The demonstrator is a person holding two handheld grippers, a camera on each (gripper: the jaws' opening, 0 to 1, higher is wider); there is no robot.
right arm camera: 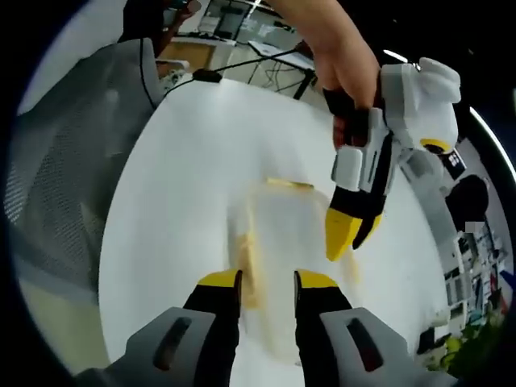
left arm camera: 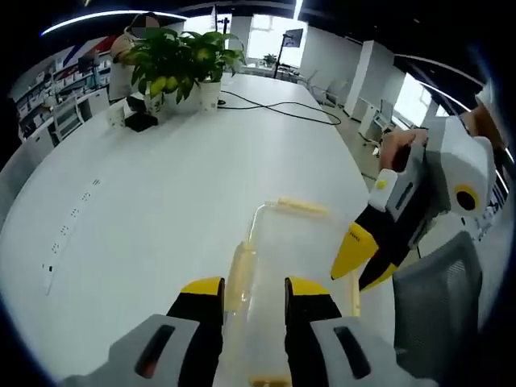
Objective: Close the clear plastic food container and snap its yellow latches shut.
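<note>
A clear plastic container lies flat on the white table, with pale yellow latches on its far edge and left side. My left gripper hovers over its near left part, jaws a narrow gap apart, with the side latch showing between them. My right gripper comes in from the right and points down at the container's right edge. In the right gripper view the container lies ahead of my right gripper, jaws slightly apart over a side latch. My left gripper, held by a hand, points down at it.
A potted plant and a black cable sit at the far end of the long white table. A grey mesh chair stands by the table's right edge, seen as the chair in the right gripper view.
</note>
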